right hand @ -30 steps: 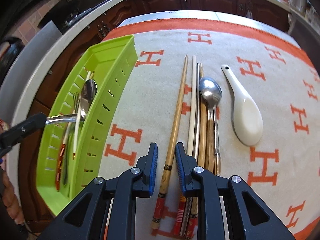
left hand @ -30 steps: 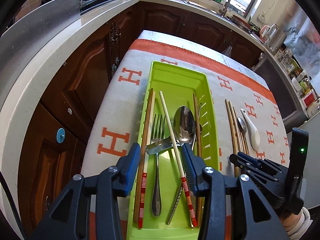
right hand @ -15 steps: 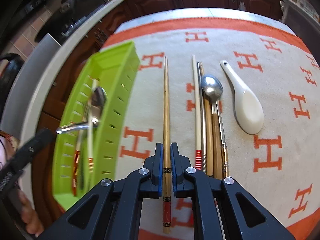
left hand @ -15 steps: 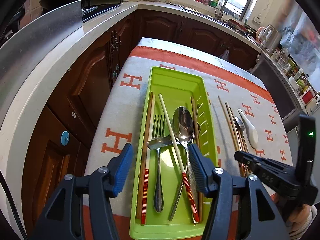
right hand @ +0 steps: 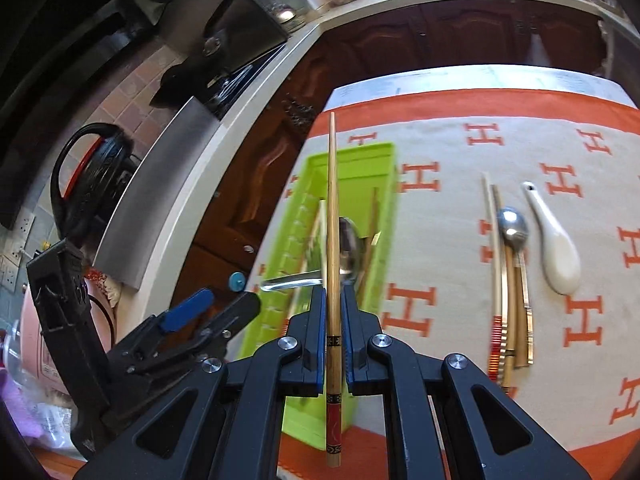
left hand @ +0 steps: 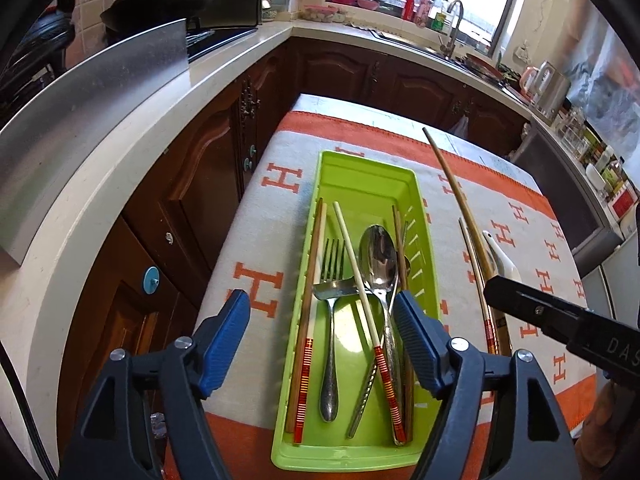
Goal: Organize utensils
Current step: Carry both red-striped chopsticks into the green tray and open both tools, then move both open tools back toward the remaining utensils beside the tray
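A green tray (left hand: 366, 168) on the orange-and-white cloth holds chopsticks, a fork (left hand: 331, 264) and a metal spoon (left hand: 378, 252). My left gripper (left hand: 322, 332) is open and empty above the tray's near end. My right gripper (right hand: 332, 312) is shut on a wooden chopstick (right hand: 332, 208), held in the air over the tray (right hand: 352, 156). The chopstick also shows in the left wrist view (left hand: 452, 184). On the cloth lie more chopsticks (right hand: 498, 264), a metal spoon (right hand: 514, 228) and a white ceramic spoon (right hand: 558, 248).
Dark wooden cabinets (left hand: 208, 184) and a pale countertop (left hand: 120, 152) stand left of the table. A sink with a tap (left hand: 450, 28) is at the back. The left gripper's body (right hand: 132, 336) shows in the right wrist view.
My right gripper closed on a chopstick, lifted it off the cloth and carried it left over the tray. My left gripper opened wider and pulled back a little.
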Demonstrator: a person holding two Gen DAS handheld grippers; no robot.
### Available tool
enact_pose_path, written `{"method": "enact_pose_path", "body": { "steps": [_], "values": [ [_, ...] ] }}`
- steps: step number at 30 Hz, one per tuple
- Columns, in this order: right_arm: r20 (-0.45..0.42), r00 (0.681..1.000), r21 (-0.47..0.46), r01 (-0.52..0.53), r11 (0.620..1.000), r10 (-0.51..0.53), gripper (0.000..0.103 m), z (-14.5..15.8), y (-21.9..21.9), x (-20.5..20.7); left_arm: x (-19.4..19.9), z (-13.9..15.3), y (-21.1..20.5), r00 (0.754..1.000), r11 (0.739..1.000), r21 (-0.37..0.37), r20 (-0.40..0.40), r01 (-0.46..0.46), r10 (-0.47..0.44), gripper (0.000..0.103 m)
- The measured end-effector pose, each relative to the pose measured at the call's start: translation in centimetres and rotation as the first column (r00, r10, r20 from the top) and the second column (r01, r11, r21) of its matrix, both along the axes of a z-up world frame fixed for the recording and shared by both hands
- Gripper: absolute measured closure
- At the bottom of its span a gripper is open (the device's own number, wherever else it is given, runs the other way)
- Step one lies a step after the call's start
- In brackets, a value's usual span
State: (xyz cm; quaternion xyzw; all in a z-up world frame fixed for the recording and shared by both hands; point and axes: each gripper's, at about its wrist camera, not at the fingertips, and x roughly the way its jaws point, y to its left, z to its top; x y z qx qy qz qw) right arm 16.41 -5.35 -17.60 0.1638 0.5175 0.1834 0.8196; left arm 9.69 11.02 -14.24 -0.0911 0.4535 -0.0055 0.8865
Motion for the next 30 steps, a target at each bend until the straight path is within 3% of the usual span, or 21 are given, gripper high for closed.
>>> {"method": "enact_pose_path", "body": {
  "steps": [9, 13, 30],
  "values": [
    [-0.061, 0.998, -0.014, -0.021, 1.000, 0.020, 0.095, -1.5, 3.2, 1.2, 0.2, -0.6, 1.4, 0.996, 0.996, 0.048, -0.036, -0.082, 0.083, 0.026],
    [-0.068, 0.997, -0.006, -0.023, 1.000, 0.023, 0.080, -2.2, 3.0, 1.4, 0.3, -1.1, 1.4, 0.994, 0.994, 0.062, -0.057, -0.089, 0.092, 0.026],
    [0.022, 0.999, -0.158, 0.036, 0.987, -0.033, 0.080, -1.7, -2.3, -0.7, 0.2, -0.9, -1.5, 0.996, 0.998, 0.052, -0.076, -0.035, 0.039, 0.024]
  ]
}}
